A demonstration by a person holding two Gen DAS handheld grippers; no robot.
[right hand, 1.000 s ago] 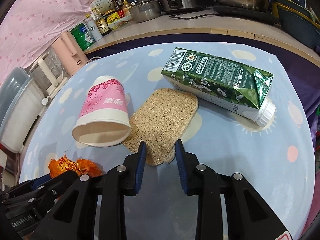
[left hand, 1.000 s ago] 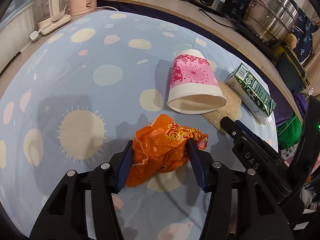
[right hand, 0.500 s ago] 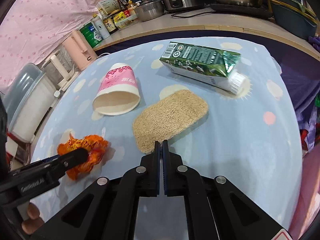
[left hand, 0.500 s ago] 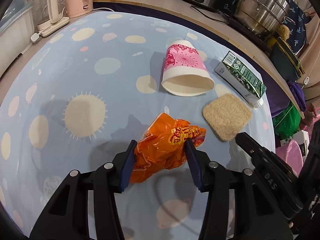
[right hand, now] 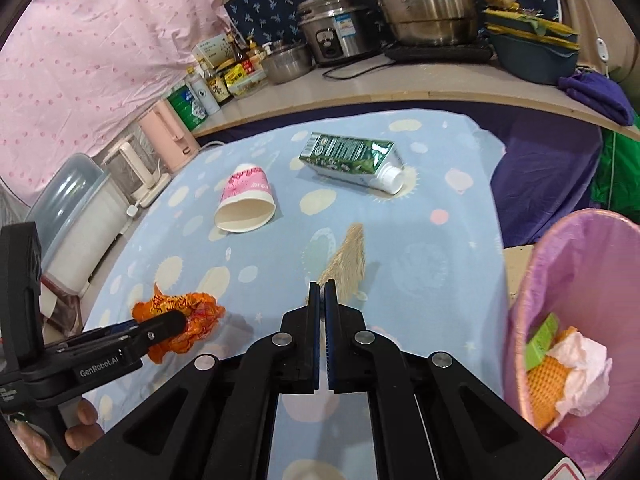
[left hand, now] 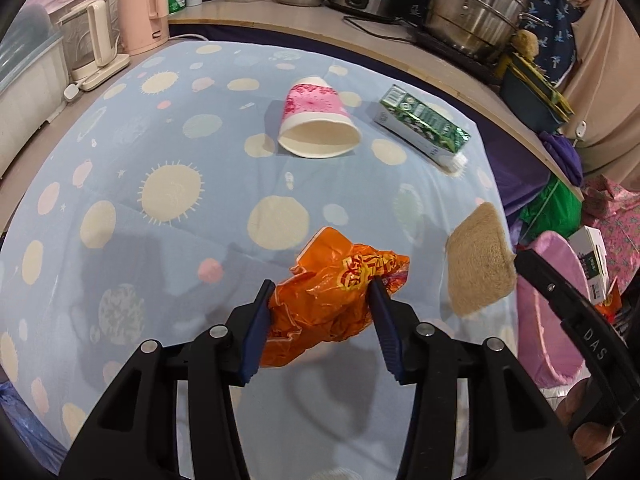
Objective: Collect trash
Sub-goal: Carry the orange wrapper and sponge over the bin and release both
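while the orange wrapper (left hand: 336,288) is pinched between the blue pads of the left claw (left hand: 320,304), the loofah pad (right hand: 348,264) is gripped edgewise by the right claw (right hand: 322,300), both raised off the table (left hand: 160,160).

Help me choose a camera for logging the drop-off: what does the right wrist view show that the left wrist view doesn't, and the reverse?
Right wrist only: the inside of the pink bin, already holding tissue and other scraps, and the left gripper seen from the side.

Left wrist only: both blue pads pressing the orange wrapper, and the flat face of the scrub pad.

Both: wrapper and scrub pad lifted off the blue tablecloth; the pink paper cup and green carton lying on it.
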